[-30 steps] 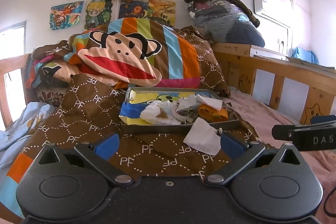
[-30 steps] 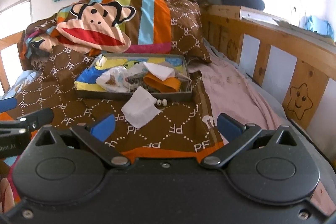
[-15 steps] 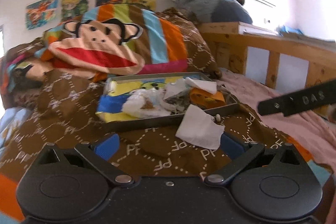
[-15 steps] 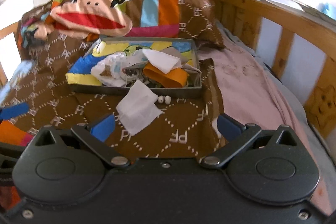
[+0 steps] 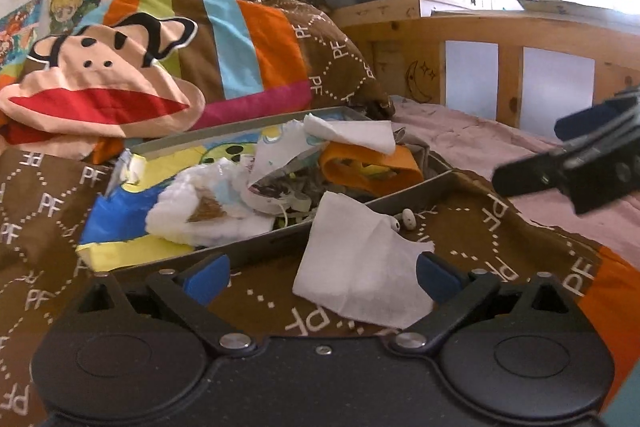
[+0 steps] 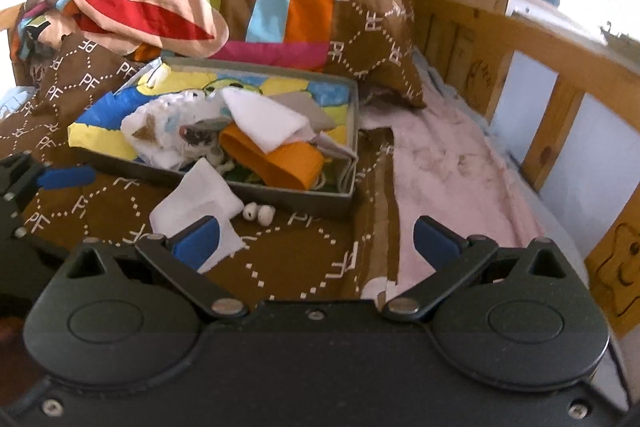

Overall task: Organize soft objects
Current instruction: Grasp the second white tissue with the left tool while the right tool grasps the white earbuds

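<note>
Hovering low over the brown quilt (image 5: 500,227), both grippers gape wide and hold nothing: left gripper (image 5: 322,277), right gripper (image 6: 316,237). Just ahead lies a white tissue (image 5: 360,259), two earbuds (image 6: 258,214) beside it. Behind, the grey tray (image 6: 304,201) holds an orange band (image 6: 280,163), more tissues, crumpled cloths. Farthest back, the monkey pillow (image 5: 120,83).

tray (image 5: 404,195): matt grey metal | quilt (image 5: 472,227): soft brown cloth | bed rail (image 5: 508,75): smooth wood | tissue (image 5: 360,263): white paper
</note>
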The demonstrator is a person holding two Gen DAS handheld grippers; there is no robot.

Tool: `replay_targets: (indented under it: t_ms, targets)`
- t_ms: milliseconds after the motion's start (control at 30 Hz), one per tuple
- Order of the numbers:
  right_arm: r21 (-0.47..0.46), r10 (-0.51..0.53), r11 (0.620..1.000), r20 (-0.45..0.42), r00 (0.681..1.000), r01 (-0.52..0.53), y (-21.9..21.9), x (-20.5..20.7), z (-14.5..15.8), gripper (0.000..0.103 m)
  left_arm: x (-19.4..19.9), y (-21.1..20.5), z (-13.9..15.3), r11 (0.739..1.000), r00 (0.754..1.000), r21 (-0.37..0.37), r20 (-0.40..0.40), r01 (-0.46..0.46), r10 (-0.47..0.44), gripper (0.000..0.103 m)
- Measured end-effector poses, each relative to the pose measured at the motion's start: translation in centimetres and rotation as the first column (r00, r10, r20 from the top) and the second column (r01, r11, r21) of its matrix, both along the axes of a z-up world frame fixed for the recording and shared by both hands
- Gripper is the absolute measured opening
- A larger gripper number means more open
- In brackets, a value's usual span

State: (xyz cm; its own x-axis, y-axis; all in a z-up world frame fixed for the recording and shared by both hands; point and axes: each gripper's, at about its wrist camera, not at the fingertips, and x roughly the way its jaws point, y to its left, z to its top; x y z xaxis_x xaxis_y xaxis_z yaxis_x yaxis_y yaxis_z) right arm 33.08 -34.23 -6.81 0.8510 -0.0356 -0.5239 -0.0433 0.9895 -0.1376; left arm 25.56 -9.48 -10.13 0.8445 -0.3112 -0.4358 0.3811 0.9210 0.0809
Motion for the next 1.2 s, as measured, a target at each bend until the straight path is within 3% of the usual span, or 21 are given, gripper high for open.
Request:
replay_targets:
  t_ms: [167, 367, 533, 733, 1000, 1200]
  targets:
    - [0.012, 0.017, 1.0, 0.001, 1.0, -0.017, -0.3, 1.4, -1.0, 0.103, 2.3, -1.0, -0.9, 0.999, 0.998, 0.019, -0.057, 0.032, -0.031, 0.096]
    - [0.022, 0.028, 0.999, -0.018, 0.999, -0.027, -0.4, 1.4, -1.9, 0.103, 3.8, -3.2, -1.9, 0.99, 0.994, 0.109, -0.08, 0.084, -0.075, 0.087]
    - [0.033, 0.032, 0.999, -0.026, 0.999, -0.031, -0.1, 0.7, -1.9, 0.103, 5.3, -3.5, -2.2, 0.99, 0.986, 0.096, -0.14, 0.1, -0.086, 0.081]
    - [0.037, 0.033, 0.999, -0.034, 0.999, -0.032, 0.0, 0.9, -2.1, 0.103, 6.6, -2.4, -2.5, 0.994, 0.968, -0.018, -0.224, 0.109, -0.11, 0.062]
    - [0.038, 0.062, 0.997, -0.053, 0.997, -0.06, 0.7, 2.1, -3.2, 0.103, 5.9, -2.5, -2.3, 0.991, 0.966, -0.028, -0.218, 0.134, -0.137, 0.02]
    - [0.104, 0.084, 0.992, -0.065, 0.994, -0.077, 0.7, 3.9, -4.3, 0.102, 6.1, -0.4, -2.4, 0.997, 0.967, -0.069, -0.247, 0.042, -0.058, 0.013]
